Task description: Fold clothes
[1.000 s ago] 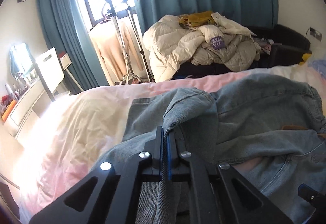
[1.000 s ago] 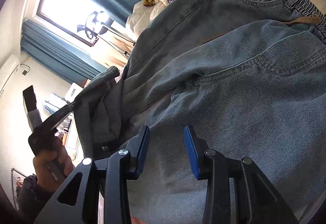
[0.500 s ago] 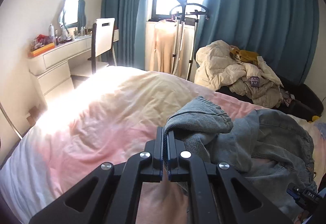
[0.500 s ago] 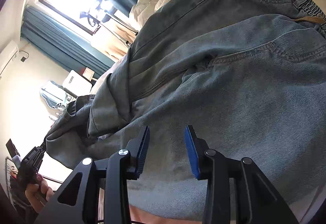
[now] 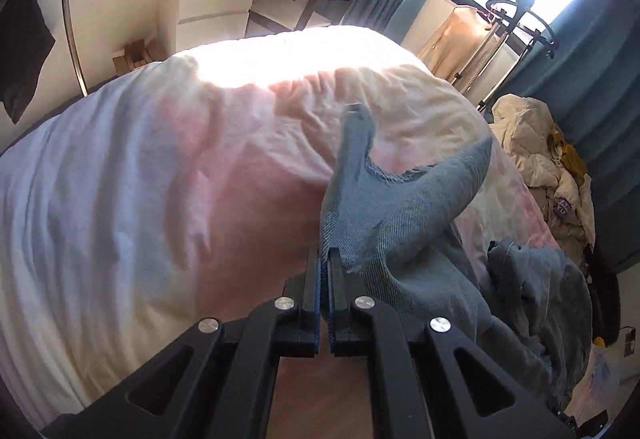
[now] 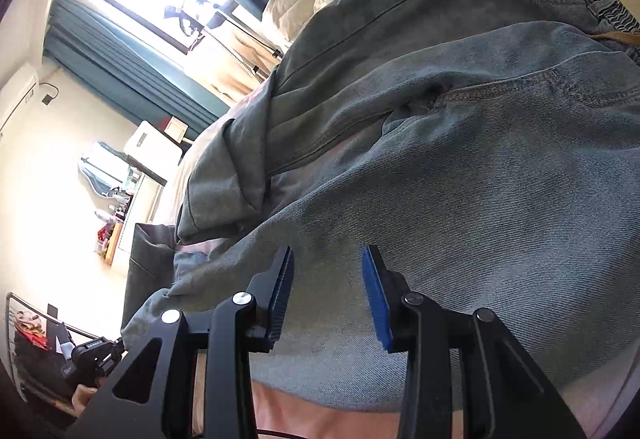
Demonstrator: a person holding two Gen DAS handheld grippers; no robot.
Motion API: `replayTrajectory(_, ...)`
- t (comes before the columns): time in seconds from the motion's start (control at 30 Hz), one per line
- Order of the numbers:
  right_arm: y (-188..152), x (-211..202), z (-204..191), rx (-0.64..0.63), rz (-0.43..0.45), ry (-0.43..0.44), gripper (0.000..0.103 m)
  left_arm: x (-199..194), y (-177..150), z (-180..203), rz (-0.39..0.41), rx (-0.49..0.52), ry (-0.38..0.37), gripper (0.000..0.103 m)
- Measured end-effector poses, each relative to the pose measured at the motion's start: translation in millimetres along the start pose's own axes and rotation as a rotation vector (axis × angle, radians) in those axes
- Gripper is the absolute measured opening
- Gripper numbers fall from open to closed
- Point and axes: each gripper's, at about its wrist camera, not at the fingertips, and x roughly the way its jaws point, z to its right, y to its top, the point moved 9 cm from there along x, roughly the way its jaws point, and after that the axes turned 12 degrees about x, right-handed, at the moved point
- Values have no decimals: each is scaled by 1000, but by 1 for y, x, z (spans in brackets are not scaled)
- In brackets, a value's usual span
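Jeans (image 5: 384,215) hem pulled out, clamped

Coarse matt denim jeans (image 6: 480,167), crumpled soft cotton bedsheet (image 5: 168,175), matt black plastic fingers (image 5: 340,271) with silvery rivets.

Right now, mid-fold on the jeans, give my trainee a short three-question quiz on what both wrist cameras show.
1. True or false: the left gripper is shut on a jeans leg.
2. Multiple choice: the right gripper is A) shut on the waistband, B) open over the jeans, C) holding a hanger.
3. Short answer: what do the jeans lie on?

Key:
1. True; denim runs between the closed blue pads.
2. B; its pads stand apart with denim behind them, gripping nothing.
3. A bed with a pink and white duvet.
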Motion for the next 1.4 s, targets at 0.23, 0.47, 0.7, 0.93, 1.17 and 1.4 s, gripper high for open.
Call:
replayTrajectory(0.23, -5, -2, 1, 9, -16, 2, 35, -3, -8, 6, -135, -77, -164, 11)
replayTrajectory(0.47, -9, 0, -1, 10, -29, 9, 35, 10, -17, -25, -288, -311, -308, 30)
replayTrajectory(0.7, -14, 9, 1, 32, -56, 13, 35, 50, -15, -62, -319, -590, -319, 42)
replayTrajectory(0.93, -17, 19, 4, 36, -75, -3, 35, 90, 9, -40, -318, -613, -455, 42)
replayTrajectory(1.17, -19, 32, 3, 33, -100, -14, 35, 120, 22, -32, -305, -599, -495, 40)
replayTrajectory(1.4, -21, 40, -1, 16, -107, -29, 35, 87, 61, -56, -59, -504, -380, 4)
